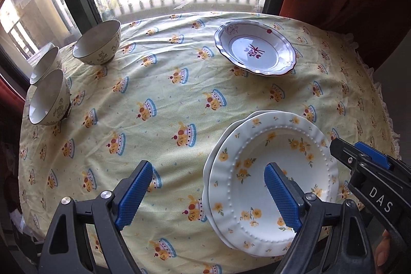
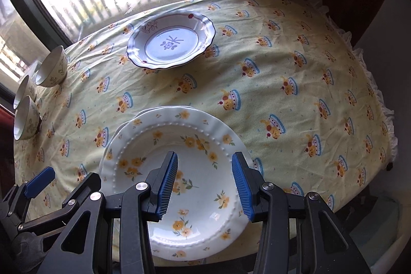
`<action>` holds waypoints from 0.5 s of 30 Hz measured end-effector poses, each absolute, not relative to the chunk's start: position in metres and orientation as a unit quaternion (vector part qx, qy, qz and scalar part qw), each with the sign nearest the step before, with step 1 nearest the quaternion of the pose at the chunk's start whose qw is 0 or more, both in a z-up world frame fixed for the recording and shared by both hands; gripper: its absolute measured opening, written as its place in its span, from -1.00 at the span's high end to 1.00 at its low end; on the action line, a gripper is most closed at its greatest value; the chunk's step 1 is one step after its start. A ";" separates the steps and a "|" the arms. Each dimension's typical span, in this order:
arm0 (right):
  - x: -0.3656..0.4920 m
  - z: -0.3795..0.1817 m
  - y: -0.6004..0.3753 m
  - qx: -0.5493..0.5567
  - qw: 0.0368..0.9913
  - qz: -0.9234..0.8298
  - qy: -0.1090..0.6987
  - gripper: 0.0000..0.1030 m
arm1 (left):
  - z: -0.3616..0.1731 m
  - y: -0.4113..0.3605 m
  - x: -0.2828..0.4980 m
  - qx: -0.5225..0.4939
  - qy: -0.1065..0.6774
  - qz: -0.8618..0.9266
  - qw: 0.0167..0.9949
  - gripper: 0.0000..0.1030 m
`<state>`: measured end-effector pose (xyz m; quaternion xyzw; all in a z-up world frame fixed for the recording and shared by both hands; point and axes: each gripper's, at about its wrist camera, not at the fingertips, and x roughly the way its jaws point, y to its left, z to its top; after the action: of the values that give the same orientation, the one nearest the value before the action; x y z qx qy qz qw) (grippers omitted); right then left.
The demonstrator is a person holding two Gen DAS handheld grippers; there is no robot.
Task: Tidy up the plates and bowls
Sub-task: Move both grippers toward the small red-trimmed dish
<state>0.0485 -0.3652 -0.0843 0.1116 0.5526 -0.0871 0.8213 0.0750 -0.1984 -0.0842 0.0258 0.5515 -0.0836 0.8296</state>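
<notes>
Yellow-flowered plates stacked, purple-patterned dish and three bowls all empty, both hand-held grippers released.

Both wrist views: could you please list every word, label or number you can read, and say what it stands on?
"DAS": white letters on the black arm of the right gripper, seen in the left wrist view.
The dark-rimmed dish has a painted mark at its centre that resembles a character; I cannot read it.
Nothing else carries text: the flowered plates, the bowls and the tablecloth show only pictures.
</notes>
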 end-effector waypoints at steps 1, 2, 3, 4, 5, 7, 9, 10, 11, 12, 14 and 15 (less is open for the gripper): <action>0.050 -0.080 -0.365 0.119 0.824 -0.088 0.547 0.07 | -0.081 -0.196 0.078 0.022 0.548 -0.087 0.832 -0.75; 0.052 -0.075 -0.365 0.127 0.828 -0.086 0.540 0.07 | -0.077 -0.194 0.080 0.018 0.545 -0.090 0.834 -0.76; 0.053 -0.070 -0.364 0.131 0.833 -0.083 0.532 0.07 | -0.074 -0.193 0.083 0.015 0.540 -0.094 0.836 -0.77; 0.054 -0.065 -0.364 0.130 0.838 -0.083 0.524 0.07 | -0.072 -0.193 0.086 0.016 0.536 -0.094 0.839 -0.78; 0.056 -0.061 -0.363 0.124 0.842 -0.085 0.519 0.07 | -0.070 -0.193 0.089 0.018 0.534 -0.094 0.840 -0.78; 0.060 -0.054 -0.363 0.111 0.847 -0.092 0.511 0.07 | -0.068 -0.194 0.095 0.016 0.531 -0.096 0.842 -0.78; 0.066 -0.051 -0.366 0.115 0.853 -0.080 0.503 0.07 | -0.066 -0.196 0.102 0.010 0.528 -0.091 0.845 -0.78; 0.069 -0.050 -0.367 0.118 0.854 -0.072 0.502 0.07 | -0.065 -0.197 0.106 0.007 0.526 -0.089 0.846 -0.78; 0.075 -0.050 -0.368 0.113 0.853 -0.069 0.505 0.06 | -0.064 -0.199 0.110 0.004 0.524 -0.087 0.847 -0.78; 0.081 -0.051 -0.370 0.107 0.852 -0.066 0.508 0.04 | -0.063 -0.202 0.114 0.001 0.522 -0.085 0.849 -0.78; 0.094 -0.053 -0.375 0.098 0.852 -0.062 0.510 -0.07 | -0.062 -0.208 0.124 0.001 0.517 -0.081 0.852 -0.79; 0.100 -0.055 -0.379 0.095 0.851 -0.063 0.512 -0.12 | -0.062 -0.212 0.129 0.003 0.516 -0.075 0.853 -0.79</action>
<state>0.1003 -0.3785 -0.0545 0.0955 0.5117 -0.0635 0.8515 0.1289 -0.2117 -0.0621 0.0034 0.5165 -0.0752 0.8530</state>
